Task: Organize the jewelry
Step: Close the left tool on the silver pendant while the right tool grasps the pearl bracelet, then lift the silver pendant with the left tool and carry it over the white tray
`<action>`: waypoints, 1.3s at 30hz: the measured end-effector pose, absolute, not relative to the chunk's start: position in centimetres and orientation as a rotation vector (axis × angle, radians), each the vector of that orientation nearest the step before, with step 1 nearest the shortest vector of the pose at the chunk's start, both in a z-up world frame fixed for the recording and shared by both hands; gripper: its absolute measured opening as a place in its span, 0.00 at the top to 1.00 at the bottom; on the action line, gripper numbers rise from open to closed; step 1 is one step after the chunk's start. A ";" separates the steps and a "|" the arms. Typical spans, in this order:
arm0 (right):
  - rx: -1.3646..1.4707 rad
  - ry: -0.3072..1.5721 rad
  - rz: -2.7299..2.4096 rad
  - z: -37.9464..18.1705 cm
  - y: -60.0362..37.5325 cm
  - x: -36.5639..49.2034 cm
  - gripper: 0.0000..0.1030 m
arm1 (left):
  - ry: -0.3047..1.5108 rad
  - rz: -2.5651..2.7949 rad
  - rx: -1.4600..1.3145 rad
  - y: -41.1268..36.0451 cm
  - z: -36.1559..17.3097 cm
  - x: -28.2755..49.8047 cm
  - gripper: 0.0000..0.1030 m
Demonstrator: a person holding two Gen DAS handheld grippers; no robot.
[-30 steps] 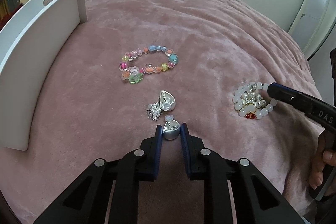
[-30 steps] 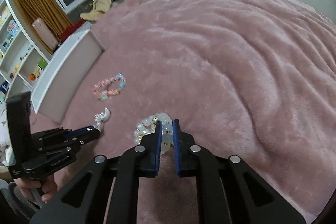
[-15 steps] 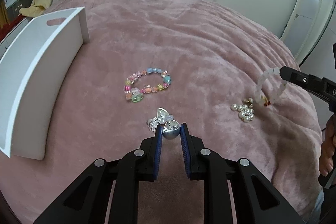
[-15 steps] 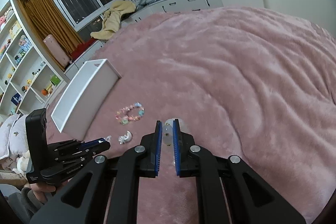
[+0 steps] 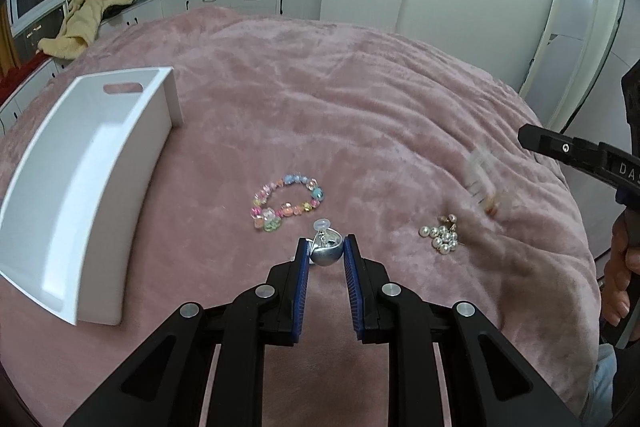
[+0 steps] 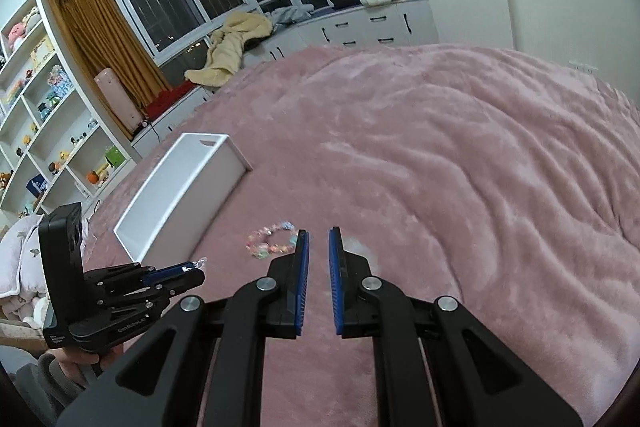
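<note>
My left gripper (image 5: 326,247) is shut on a silver ball earring (image 5: 327,254) and holds it above the pink blanket. It shows at lower left in the right wrist view (image 6: 196,269). My right gripper (image 6: 318,233) has its jaws close together, and no bead shows between the pads. A white bead bracelet (image 5: 486,183) is a blur in the air just below that gripper's tip (image 5: 528,139). A colourful bead bracelet (image 5: 286,203) and a pearl cluster (image 5: 440,239) lie on the blanket. The white tray (image 5: 132,163) stands at the left.
The pink blanket (image 6: 460,167) covers the whole bed and falls away at the right edge. A hand (image 5: 624,267) grips the right tool at the far right. Shelves, drawers and a yellow cloth (image 6: 232,51) line the window wall beyond.
Both grippers rose. The left one lifted the silver earring off the blanket. The white bracelet came up off the pearl cluster; its bead no longer shows between the right pads.
</note>
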State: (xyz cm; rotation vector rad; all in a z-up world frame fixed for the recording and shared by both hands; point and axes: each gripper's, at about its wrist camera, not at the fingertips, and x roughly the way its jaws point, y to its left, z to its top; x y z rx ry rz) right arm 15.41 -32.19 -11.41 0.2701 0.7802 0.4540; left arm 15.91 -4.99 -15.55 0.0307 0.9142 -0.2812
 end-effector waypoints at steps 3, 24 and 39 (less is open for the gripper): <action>0.252 0.764 0.465 -9.9 -31.6 15.5 0.89 | 0.895 -0.273 0.033 -4.5 -14.2 15.7 0.78; 0.050 1.148 0.278 -23.7 -30.2 22.0 0.55 | 0.866 -0.228 0.039 -0.9 -10.0 14.7 0.78; 0.130 0.977 0.389 -19.2 -29.4 21.6 0.90 | 0.863 -0.215 0.036 -0.3 -9.8 14.5 0.78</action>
